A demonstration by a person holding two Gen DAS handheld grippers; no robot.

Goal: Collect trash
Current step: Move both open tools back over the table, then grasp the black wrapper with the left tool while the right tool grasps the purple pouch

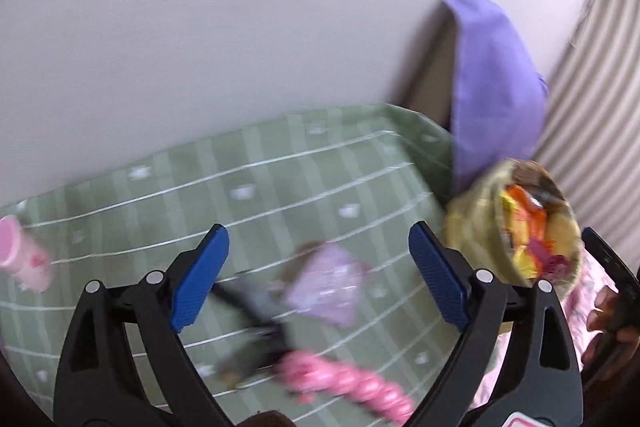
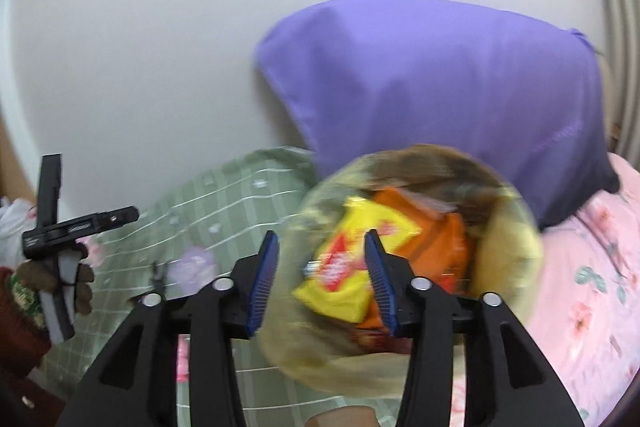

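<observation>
My right gripper (image 2: pixel 322 275) is shut on the near rim of a yellowish woven basket (image 2: pixel 508 239) and holds it up over the bed. The basket holds a yellow snack wrapper (image 2: pixel 344 267) and an orange wrapper (image 2: pixel 440 239). In the left wrist view the basket (image 1: pixel 472 223) hangs at the right. My left gripper (image 1: pixel 318 271) is open and empty above a pale purple wrapper (image 1: pixel 328 285), a dark wrapper (image 1: pixel 256 311) and a pink beaded item (image 1: pixel 344 379) on the green checked sheet (image 1: pixel 200 187). The purple wrapper also shows in the right wrist view (image 2: pixel 194 263).
A purple pillow (image 2: pixel 432 79) leans on the white wall behind the basket. A pink floral blanket (image 2: pixel 592 287) lies to the right. A pink cup (image 1: pixel 24 255) stands at the far left of the sheet. The left gripper shows in the right wrist view (image 2: pixel 76 223).
</observation>
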